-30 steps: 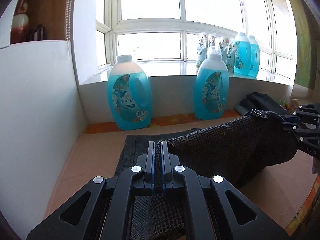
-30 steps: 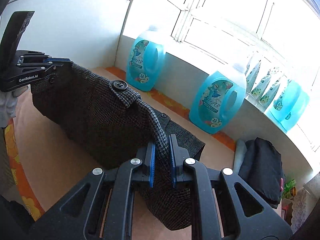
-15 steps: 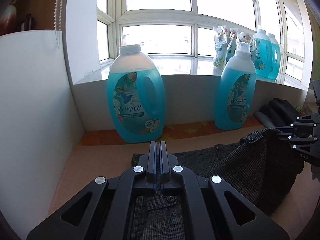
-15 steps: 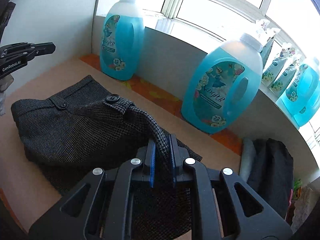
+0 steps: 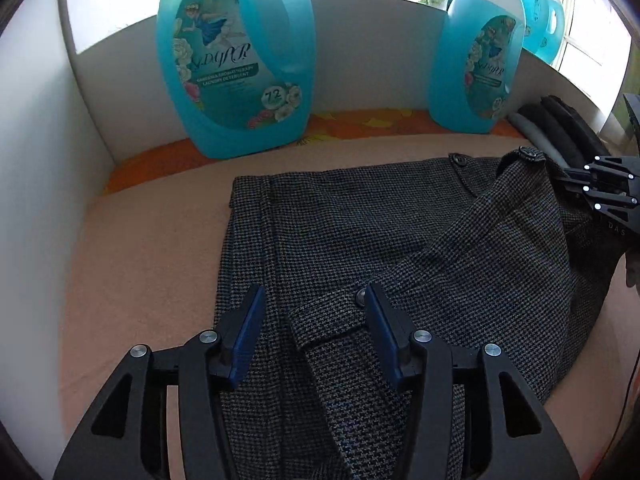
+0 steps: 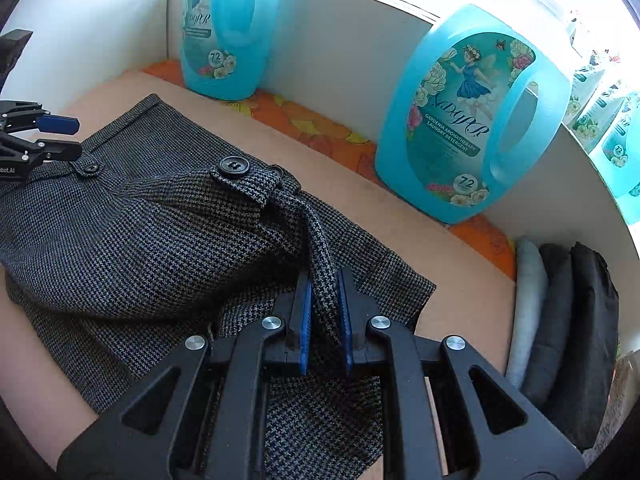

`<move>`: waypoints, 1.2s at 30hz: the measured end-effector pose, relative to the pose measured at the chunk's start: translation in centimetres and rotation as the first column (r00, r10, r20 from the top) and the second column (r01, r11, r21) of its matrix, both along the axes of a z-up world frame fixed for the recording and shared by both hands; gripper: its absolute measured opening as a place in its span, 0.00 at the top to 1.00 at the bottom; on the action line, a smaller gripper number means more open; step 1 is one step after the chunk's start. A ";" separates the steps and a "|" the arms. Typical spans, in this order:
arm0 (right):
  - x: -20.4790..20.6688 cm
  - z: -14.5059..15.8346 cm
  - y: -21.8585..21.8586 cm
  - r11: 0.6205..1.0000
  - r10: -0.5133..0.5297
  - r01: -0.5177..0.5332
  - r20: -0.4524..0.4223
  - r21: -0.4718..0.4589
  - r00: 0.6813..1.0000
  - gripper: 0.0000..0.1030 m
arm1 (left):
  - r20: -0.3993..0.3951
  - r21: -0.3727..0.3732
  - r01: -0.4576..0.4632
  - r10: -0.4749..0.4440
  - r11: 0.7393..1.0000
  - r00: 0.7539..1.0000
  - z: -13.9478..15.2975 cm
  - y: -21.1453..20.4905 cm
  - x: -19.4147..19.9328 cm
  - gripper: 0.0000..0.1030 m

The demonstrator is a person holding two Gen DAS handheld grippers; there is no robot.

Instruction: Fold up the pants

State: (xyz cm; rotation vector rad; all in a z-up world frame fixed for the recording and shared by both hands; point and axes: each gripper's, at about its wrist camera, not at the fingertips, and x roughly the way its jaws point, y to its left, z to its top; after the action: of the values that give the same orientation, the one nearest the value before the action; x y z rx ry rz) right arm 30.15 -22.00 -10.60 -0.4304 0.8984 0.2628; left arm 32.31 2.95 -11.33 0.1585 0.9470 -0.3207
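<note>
Dark houndstooth pants (image 5: 360,240) lie folded on the tan table, waistband with black buttons on top; they also show in the right wrist view (image 6: 140,240). My left gripper (image 5: 312,312) is open, its blue pads just above the waistband tab, holding nothing. It also shows at the left edge of the right wrist view (image 6: 56,136). My right gripper (image 6: 323,296) is shut on a raised fold of the waistband, a little above the pile. It shows at the right edge of the left wrist view (image 5: 576,188).
Two large blue detergent bottles (image 5: 240,60) (image 5: 476,56) stand against the white back wall, seen also in the right wrist view (image 6: 468,120). A stack of dark folded clothes (image 6: 568,328) sits at the right. A white side wall (image 5: 36,200) closes the left.
Both grippers lowered the lifted pants forward onto the table. My left gripper opened and let go of the waistband. My right gripper still holds its fold.
</note>
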 end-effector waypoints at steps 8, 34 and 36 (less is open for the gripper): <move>-0.1 -0.1 0.2 1.000 -0.004 0.004 -0.002 0.004 1.000 0.88 | 0.059 0.118 0.041 -0.048 0.992 0.997 -1.5 -2.2 -2.1 0.70; 3.9 2.2 1.3 0.999 0.010 -0.009 0.022 -0.035 1.000 0.88 | 0.323 0.175 -0.112 0.051 0.978 0.945 5.2 -1.9 6.1 0.92; 5.2 1.2 0.7 0.999 0.023 -0.023 -0.028 -0.027 0.999 0.87 | 0.297 0.173 -0.118 0.062 0.978 0.953 3.8 -1.8 7.2 0.92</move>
State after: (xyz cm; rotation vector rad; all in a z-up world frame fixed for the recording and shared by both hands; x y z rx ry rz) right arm 35.34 -21.32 -9.41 -0.4635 0.9258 0.2784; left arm 39.48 1.12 -7.49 0.3264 0.6889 -0.1169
